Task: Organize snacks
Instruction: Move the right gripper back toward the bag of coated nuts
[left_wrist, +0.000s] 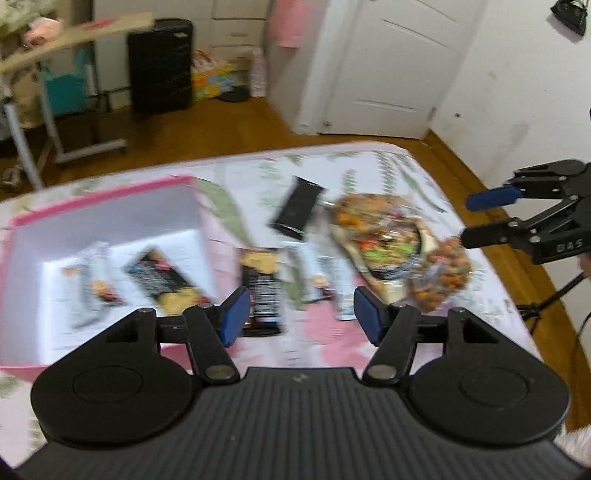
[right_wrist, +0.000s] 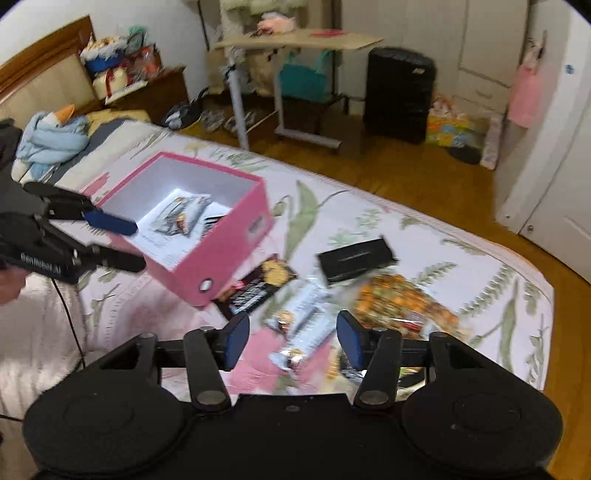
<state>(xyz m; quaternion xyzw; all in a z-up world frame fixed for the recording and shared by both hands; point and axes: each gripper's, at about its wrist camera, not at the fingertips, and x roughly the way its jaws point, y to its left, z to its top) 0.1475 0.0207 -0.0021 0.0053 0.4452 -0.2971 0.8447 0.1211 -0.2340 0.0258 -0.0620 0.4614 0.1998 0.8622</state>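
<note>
Pink box (right_wrist: 225, 258) holds two packets; other snacks (right_wrist: 306, 314) lie beside it.

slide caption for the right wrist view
Open right gripper above loose snack packets beside the pink box on a bed.

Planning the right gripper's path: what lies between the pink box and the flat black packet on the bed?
In the right wrist view, only bare floral bedspread separates the pink box from the black packet; the dark cracker packet lies nearer the camera.
</note>
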